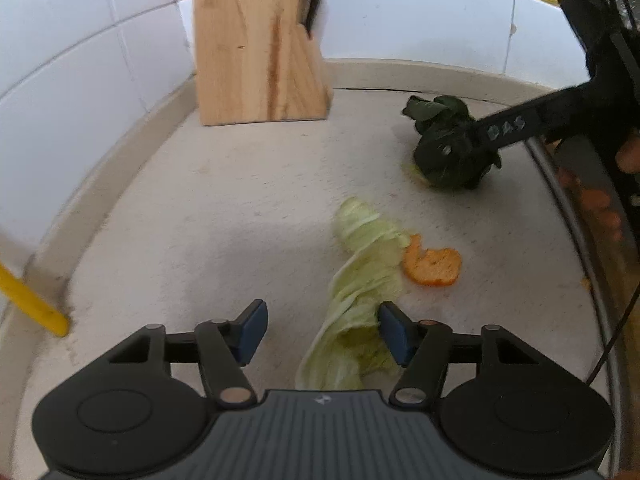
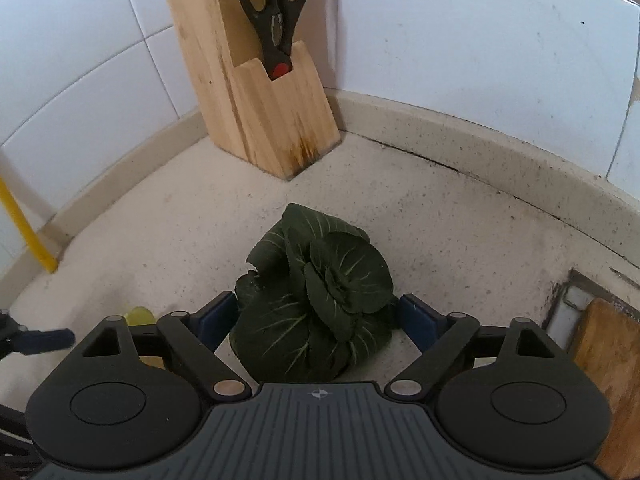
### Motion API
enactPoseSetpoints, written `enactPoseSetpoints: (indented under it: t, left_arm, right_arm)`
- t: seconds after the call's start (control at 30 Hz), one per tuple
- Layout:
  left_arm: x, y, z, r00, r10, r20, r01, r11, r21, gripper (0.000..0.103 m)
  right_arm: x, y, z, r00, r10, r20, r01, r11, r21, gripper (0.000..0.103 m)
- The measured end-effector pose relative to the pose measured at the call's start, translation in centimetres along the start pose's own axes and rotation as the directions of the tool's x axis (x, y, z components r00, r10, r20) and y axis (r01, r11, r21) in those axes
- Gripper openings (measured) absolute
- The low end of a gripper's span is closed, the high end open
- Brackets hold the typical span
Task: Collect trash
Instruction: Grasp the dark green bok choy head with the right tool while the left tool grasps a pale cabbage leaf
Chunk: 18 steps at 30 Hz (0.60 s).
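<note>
In the lower middle of the right wrist view we see a dark green leafy bunch [image 2: 320,300] lying on the speckled countertop [image 2: 460,232], between the spread fingers of the right gripper [image 2: 316,316]; whether the blue pads touch the leaves we cannot tell. In the left wrist view a pale cabbage leaf [image 1: 360,280] lies at lower centre, its lower part between the parted fingers of the left gripper [image 1: 322,330], the right pad at its edge, the left pad clear of it. An orange peel [image 1: 434,266] sits just beside the leaf, seen only in this view. The wooden knife block [image 2: 256,108] stands in the upper left by the tiled wall; only the right view shows black scissors [image 2: 276,16] in its slot. A yellow rod [image 1: 34,300] leans at far left.
</note>
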<state>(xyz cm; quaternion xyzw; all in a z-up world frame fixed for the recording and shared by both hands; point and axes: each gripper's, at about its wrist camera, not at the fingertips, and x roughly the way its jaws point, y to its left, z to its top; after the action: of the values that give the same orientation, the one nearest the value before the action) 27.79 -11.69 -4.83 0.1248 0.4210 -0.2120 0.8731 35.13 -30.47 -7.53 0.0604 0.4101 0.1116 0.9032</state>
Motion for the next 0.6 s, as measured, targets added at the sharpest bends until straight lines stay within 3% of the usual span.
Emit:
enactPoseSetpoints:
  t: [0.07,0.17,0.23,0.27,0.33,0.37,0.4,0.53,0.6]
  left_arm:
    - [0.4,-0.1,0.3,0.999,-0.049,-0.007,0.049,0.999,-0.02,0.048]
    - [0.5,-0.6,0.3,0.998,-0.058,0.005,0.058,0.998,-0.027,0.044]
    - [0.2,-0.9,0.4,0.998,-0.058,0.004,0.058,0.997,-0.041,0.021]
    - [0.1,-0.9,0.4,0.998,-0.061,0.002,0.061,0.997,-0.045,0.016]
    - [-0.3,-0.8,0.2,0.999,-0.054,-0.004,0.053,0.997,-0.062,0.01]
    - [-0.4,-0.7,0.0,0.999,-0.044,-0.006,0.043,0.997,-0.071,0.009]
    - [-0.6,-0.4,-0.1,0.999,-0.039,-0.006,0.038,0.996,-0.086,0.008]
    - [-2.3,0.7,0.0,0.998,-0.052,0.036,0.057,0.986,-0.154,0.007]
    - [-3.2,0.9,0.1,0.997,-0.039,0.061,0.049,0.986,-0.16,0.007]
  right_arm:
    - [0.1,0.1,-0.1,1.0,-0.004,0.006,0.004,1.0,-0.006,0.093]
    - [0.5,0.5,0.1,1.0,-0.015,-0.007,0.014,0.999,-0.032,0.094]
    - [0.7,0.6,0.2,1.0,-0.015,-0.001,0.015,0.999,-0.041,0.095]
    - [0.7,0.6,0.2,1.0,-0.02,0.004,0.02,0.999,-0.039,0.094]
    - [0.5,0.7,0.1,0.999,-0.035,0.013,0.036,0.999,-0.029,0.085]
    - [0.2,0.7,0.1,1.0,-0.018,0.017,0.018,1.0,-0.019,0.068]
    - [0.0,0.6,0.1,1.0,0.005,0.013,-0.005,1.0,0.0,0.064]
    - [-1.0,0.5,-0.4,1.0,-0.004,-0.008,0.004,0.999,0.043,0.059]
    - [-1.9,0.4,-0.9,1.0,0.03,-0.002,-0.03,0.997,0.076,0.058]
